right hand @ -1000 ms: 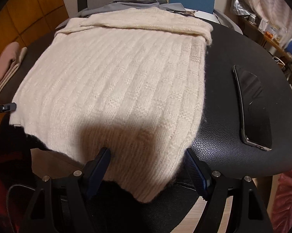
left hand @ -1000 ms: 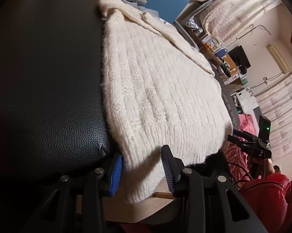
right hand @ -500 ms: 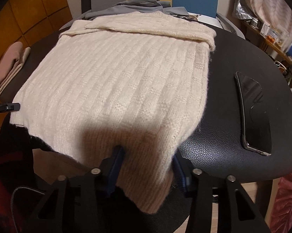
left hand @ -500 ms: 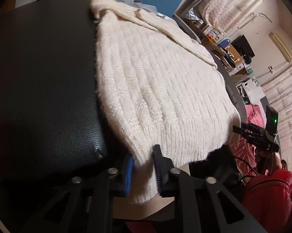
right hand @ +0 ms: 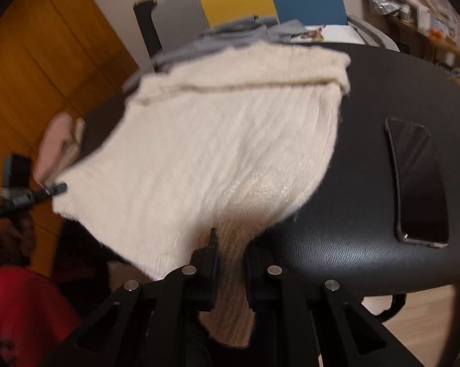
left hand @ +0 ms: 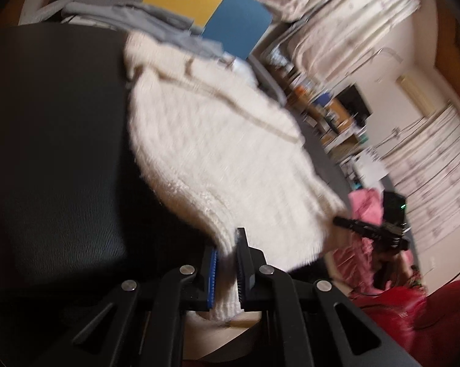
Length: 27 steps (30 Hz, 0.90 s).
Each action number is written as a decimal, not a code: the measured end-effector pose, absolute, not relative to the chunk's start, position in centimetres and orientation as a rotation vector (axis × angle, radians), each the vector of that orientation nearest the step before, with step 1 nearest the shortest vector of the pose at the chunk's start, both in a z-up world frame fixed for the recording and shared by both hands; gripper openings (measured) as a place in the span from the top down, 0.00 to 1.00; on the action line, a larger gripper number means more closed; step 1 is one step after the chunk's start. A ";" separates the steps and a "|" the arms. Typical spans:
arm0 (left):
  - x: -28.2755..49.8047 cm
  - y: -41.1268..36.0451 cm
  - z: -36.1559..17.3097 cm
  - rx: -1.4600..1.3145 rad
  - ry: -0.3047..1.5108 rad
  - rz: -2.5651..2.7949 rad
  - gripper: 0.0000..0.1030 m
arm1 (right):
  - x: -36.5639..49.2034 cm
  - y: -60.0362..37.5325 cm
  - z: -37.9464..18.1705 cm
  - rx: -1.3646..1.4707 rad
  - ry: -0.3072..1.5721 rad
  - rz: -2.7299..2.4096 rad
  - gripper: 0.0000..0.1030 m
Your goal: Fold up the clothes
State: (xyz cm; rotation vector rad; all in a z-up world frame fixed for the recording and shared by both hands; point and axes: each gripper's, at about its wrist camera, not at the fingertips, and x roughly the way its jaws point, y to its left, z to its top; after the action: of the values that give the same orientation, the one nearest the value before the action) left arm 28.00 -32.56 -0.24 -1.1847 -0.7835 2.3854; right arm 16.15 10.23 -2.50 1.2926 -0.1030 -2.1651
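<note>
A cream knitted sweater [left hand: 217, 153] [right hand: 224, 146] lies spread on a black leather table [left hand: 55, 159] [right hand: 383, 91], its near hem hanging over the front edge. My left gripper [left hand: 227, 263] is closing on the hem's left corner, with the knit pinched between its blue pads and pulled up off the table. My right gripper [right hand: 231, 260] is closing on the hem's right corner, bunching the fabric into a ridge between its fingers. Each gripper also shows small in the other's view: the right gripper [left hand: 370, 229] and the left gripper [right hand: 31, 195].
A dark phone [right hand: 416, 180] lies on the table right of the sweater. Grey clothes [right hand: 230, 33] are heaped at the far edge before yellow and blue chair backs. Folded pink cloth [right hand: 58, 146] sits at the left. A red sleeve [left hand: 413, 312] shows low right.
Both grippers' jaws went from wide open around the hem to pinched on it. Both hands have risen, lifting the hem's corners off the table edge; the sweater's near part now rumples.
</note>
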 end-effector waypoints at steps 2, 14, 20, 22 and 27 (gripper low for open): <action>28.3 -33.1 0.8 -1.112 -0.836 2.388 0.92 | 16.0 10.9 -1.5 1.280 -0.166 -2.149 0.87; 33.9 -34.8 5.1 -0.854 -1.087 2.303 0.94 | 18.0 13.1 0.9 1.306 -0.540 -1.880 0.88; 32.1 -36.2 8.6 -0.694 -1.142 2.256 0.94 | 15.8 13.9 3.9 1.163 -0.718 -1.827 0.88; 29.7 -36.5 9.4 -0.698 -1.145 2.256 0.94 | 13.7 14.0 4.3 1.123 -0.768 -1.835 0.88; 23.2 -37.5 8.5 -0.733 -1.221 2.260 0.94 | 7.9 14.7 4.0 1.071 -0.934 -1.843 0.88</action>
State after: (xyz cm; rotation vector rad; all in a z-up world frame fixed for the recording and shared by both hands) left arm 23.18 -37.52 8.49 -0.7327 -1.2208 2.2597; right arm 7.89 14.68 3.97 1.0709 -0.9341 -1.8432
